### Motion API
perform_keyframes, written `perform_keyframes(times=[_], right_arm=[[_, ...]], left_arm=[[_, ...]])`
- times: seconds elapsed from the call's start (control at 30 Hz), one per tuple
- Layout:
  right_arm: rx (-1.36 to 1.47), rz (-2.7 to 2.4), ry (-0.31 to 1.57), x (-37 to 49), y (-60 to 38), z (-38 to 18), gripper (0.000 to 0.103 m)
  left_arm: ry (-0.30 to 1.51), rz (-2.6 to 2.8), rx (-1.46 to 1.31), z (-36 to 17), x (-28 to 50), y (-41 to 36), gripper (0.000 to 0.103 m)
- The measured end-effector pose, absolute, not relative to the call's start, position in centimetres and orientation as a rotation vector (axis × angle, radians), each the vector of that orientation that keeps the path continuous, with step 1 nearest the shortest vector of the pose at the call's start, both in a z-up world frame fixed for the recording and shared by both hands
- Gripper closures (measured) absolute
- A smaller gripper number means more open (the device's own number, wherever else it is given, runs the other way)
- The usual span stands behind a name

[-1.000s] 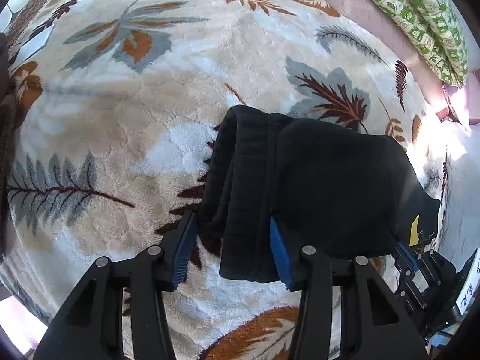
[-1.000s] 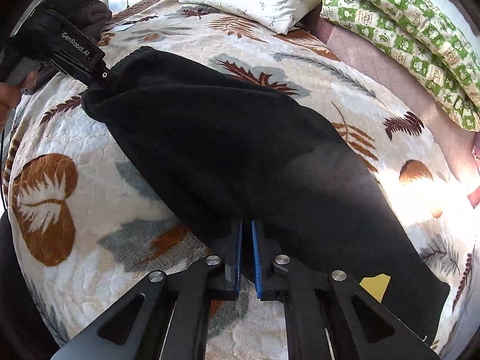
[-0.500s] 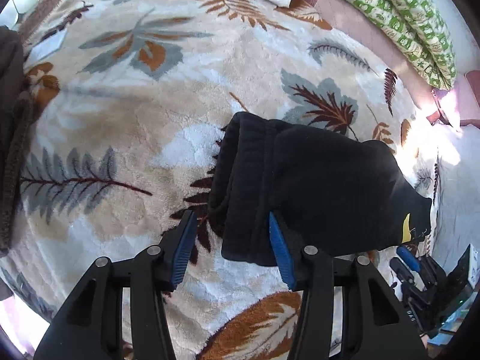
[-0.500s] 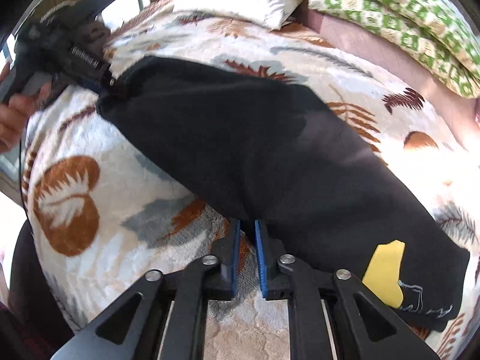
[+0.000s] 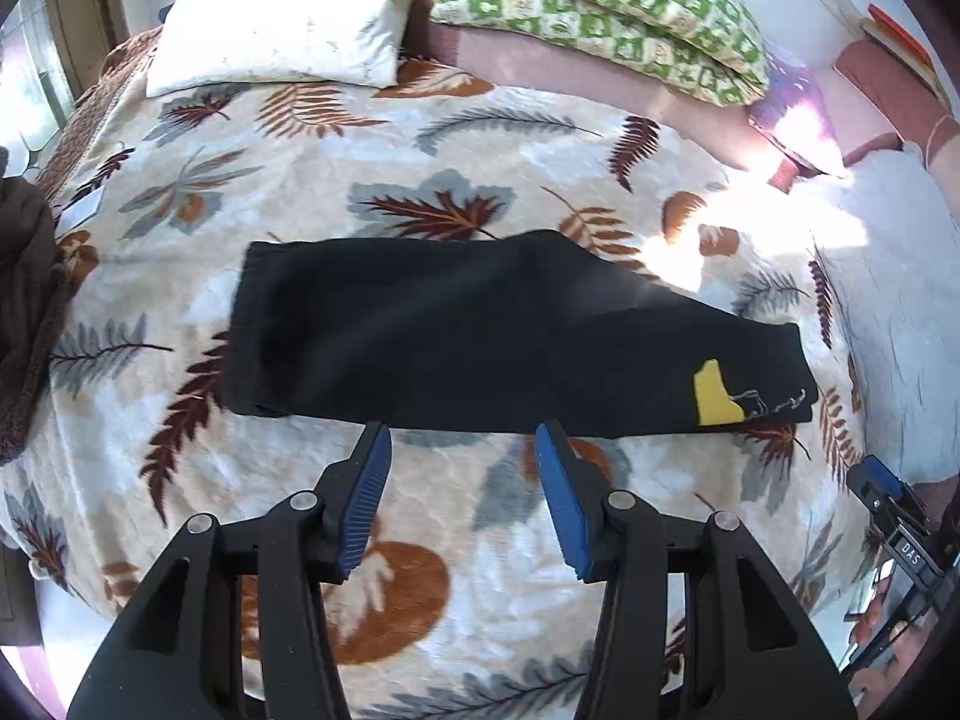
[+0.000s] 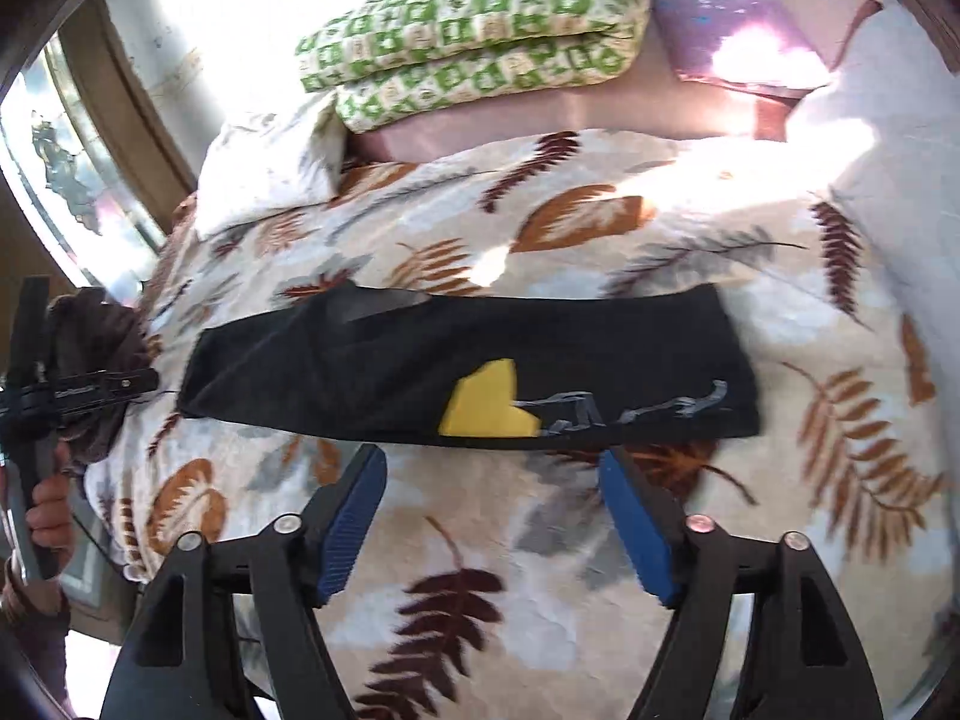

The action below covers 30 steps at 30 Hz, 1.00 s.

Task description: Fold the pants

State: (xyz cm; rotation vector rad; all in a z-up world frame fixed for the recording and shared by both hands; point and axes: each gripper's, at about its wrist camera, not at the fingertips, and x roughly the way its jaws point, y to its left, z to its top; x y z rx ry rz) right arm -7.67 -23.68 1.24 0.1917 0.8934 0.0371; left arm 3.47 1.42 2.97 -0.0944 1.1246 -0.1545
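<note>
Folded pants (image 5: 480,336) lie flat — beyond both gaping hand-held grippers.

left gripper (image 5: 462,450) released and withdrawn from black pants (image 5: 480,330), right gripper (image 6: 489,474) now spread wide, backed off pants, pants lying flat on bed (image 5: 540,180)

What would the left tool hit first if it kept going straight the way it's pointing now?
Most likely the near long edge of the black pants, just beyond the open left tool. Only leaf-print blanket shows between its tips; height above the bed is unclear.
</note>
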Motion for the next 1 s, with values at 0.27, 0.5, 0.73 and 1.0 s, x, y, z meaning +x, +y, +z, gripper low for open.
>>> perform_keyframes(times=[0.27, 0.5, 0.73, 1.0], right_arm=[[0.307, -0.072, 0.898, -11.9, -33.2, 0.2, 0.025], [0.434, -0.083, 0.922, -11.4, -39.0, -1.6, 0.024], [0.508, -0.074, 0.944, -8.2, -41.0, -3.5, 0.024], [0.440, -0.048, 0.980, -3.1, -40.0, -4.8, 0.025]], left_arm=[[1.255, -0.275, -0.060, 0.2, 2.7, -9.6, 0.054], [1.336, -0.304, -0.072, -1.9, 2.6, -16.1, 0.054], [1.361, -0.251, -0.063, -3.3, 3.5, -17.6, 0.054], [1.360, -0.207, -0.061, -3.5, 4.6, -15.2, 0.054]])
